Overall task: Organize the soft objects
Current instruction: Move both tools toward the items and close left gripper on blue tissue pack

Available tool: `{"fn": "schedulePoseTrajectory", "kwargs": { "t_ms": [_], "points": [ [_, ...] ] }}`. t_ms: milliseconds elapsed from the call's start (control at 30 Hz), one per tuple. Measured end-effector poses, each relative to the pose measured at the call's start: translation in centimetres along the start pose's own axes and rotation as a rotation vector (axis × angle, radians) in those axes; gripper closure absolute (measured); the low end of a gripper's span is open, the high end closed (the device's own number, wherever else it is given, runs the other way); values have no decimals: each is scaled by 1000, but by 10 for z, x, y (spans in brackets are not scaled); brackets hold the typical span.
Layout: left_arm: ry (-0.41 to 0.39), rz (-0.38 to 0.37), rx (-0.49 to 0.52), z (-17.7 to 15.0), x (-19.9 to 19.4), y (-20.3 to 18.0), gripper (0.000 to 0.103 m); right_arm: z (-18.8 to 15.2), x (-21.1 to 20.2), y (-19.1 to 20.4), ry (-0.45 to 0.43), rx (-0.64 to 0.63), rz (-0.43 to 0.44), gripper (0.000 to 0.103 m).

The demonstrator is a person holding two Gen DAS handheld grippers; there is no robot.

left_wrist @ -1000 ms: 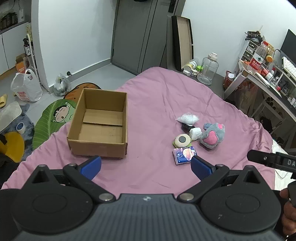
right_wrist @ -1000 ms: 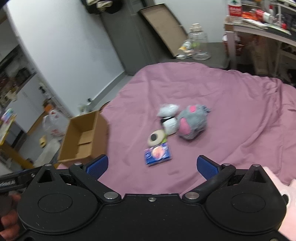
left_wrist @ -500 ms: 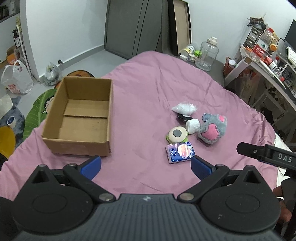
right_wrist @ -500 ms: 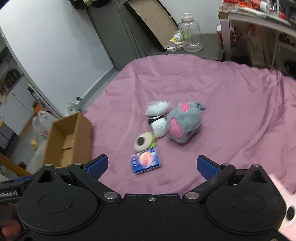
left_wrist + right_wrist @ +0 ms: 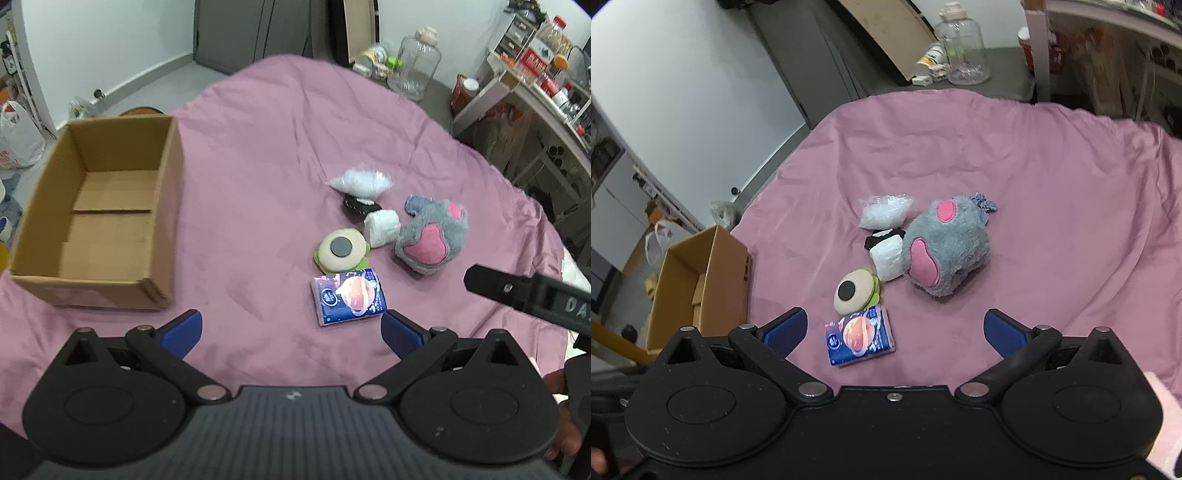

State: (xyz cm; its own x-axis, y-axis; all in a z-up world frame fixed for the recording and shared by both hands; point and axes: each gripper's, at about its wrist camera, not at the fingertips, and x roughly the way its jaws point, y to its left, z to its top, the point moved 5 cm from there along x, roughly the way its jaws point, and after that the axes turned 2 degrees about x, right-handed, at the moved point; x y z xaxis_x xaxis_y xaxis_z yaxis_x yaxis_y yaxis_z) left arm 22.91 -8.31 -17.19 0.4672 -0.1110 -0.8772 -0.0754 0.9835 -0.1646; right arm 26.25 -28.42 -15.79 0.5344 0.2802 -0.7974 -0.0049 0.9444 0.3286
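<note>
An open, empty cardboard box (image 5: 99, 214) (image 5: 701, 280) stands at the left on the pink bedsheet (image 5: 266, 155). A cluster of soft things lies to its right: a grey and pink plush toy (image 5: 432, 236) (image 5: 945, 251), a round beige and green plush (image 5: 341, 251) (image 5: 855, 290), a blue tissue pack (image 5: 349, 297) (image 5: 858, 336), a white roll (image 5: 382, 227) (image 5: 888, 256), a clear bag of white stuffing (image 5: 362, 181) (image 5: 884, 210) and a small black item (image 5: 354, 205). My left gripper (image 5: 291, 328) is open and empty above the sheet. My right gripper (image 5: 894, 330) is open and empty, with the tissue pack between its fingers.
A desk with clutter (image 5: 535, 85) stands at the right of the bed. A large clear jar (image 5: 417, 62) (image 5: 964, 51) and small items sit on the floor beyond the bed. A white plastic bag (image 5: 14, 136) lies on the floor left of the box.
Both grippers have moved forward and down toward the bed. The soft things and the box look larger and closer. Both stay open and empty.
</note>
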Motion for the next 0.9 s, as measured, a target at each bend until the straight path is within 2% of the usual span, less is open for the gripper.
{"fn": "schedulePoseTrajectory", "kwargs": {
  "t_ms": [333,433,600,700,867,900],
  "points": [
    [61,-54,-29,6,52,-16,3,6,44,-15,51,71,18,0],
    [56,-86,-57,8,65,-19,3,6,59,-20,80,126,62,0],
    [77,-119,-70,9,91,-28,13,6,78,-21,122,166,135,0],
    [96,-128,-76,7,106,-33,17,7,85,-18,135,169,167,3],
    [132,-163,-127,4,127,-35,18,7,101,-26,177,231,207,10],
    [135,-160,-133,4,130,-35,22,7,103,-27,184,241,213,12]
  ]
}}
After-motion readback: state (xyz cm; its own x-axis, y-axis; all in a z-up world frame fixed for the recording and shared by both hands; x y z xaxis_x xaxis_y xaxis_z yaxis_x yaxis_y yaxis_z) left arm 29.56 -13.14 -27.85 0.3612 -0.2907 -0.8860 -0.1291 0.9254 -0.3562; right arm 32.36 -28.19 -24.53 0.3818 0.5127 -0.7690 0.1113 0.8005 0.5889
